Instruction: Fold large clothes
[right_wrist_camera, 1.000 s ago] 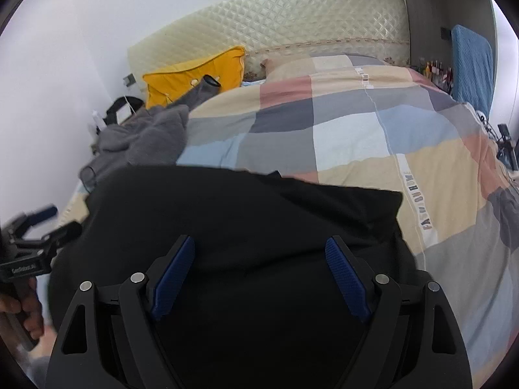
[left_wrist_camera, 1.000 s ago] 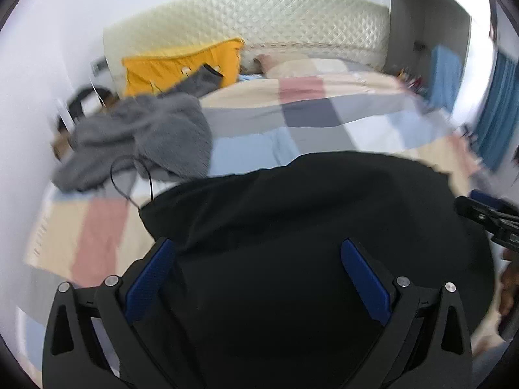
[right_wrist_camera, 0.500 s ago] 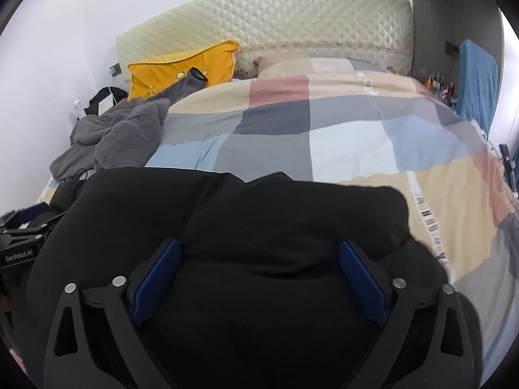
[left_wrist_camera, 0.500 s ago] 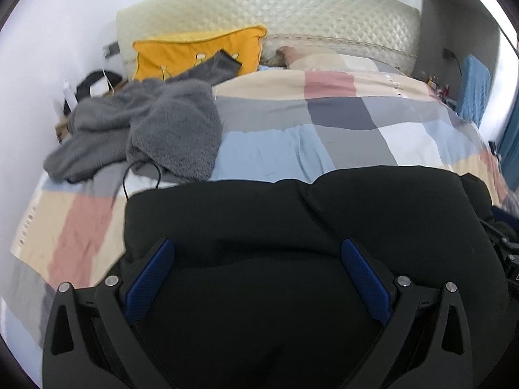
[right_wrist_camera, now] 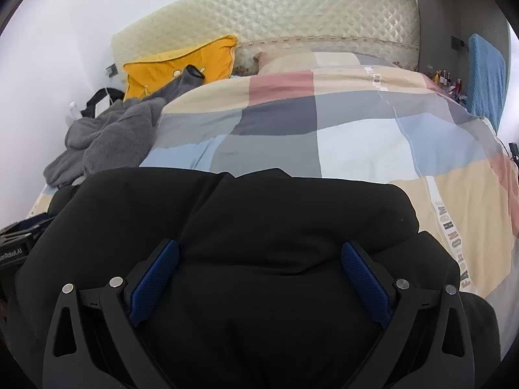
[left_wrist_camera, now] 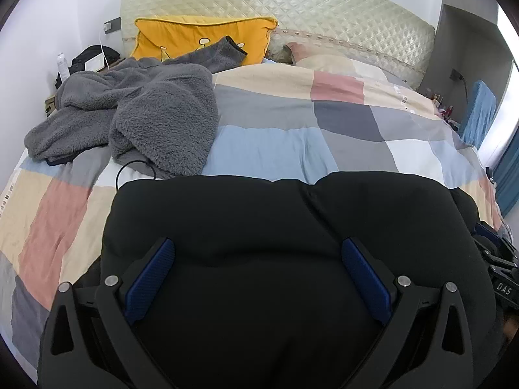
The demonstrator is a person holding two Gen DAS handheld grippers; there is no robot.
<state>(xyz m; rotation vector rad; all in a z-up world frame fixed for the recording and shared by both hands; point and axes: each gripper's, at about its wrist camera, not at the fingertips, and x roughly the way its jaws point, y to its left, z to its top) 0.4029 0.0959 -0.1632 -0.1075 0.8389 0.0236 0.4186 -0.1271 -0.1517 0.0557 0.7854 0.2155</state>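
A large black garment (left_wrist_camera: 279, 227) lies bunched at the near edge of the bed; it also fills the lower half of the right wrist view (right_wrist_camera: 259, 227). My left gripper (left_wrist_camera: 258, 259) is open, its blue pads spread wide just above the black cloth near its left part. My right gripper (right_wrist_camera: 259, 262) is open in the same way over the right part. Each gripper shows at the edge of the other's view, the right gripper in the left wrist view (left_wrist_camera: 496, 265) and the left gripper in the right wrist view (right_wrist_camera: 19, 236). Neither holds the cloth.
The bed has a checked quilt (left_wrist_camera: 292, 120) in blue, grey, pink and beige. A grey fleece garment (left_wrist_camera: 146, 110) lies heaped at the far left, with a thin black cable (left_wrist_camera: 129, 168) beside it. A yellow pillow (left_wrist_camera: 201, 39) leans on the quilted headboard (left_wrist_camera: 324, 16).
Both grippers have tilted up and drawn back a little, so more of the bed shows. The black garment's far edge has settled into a rounded fold. Both jaws stay open.
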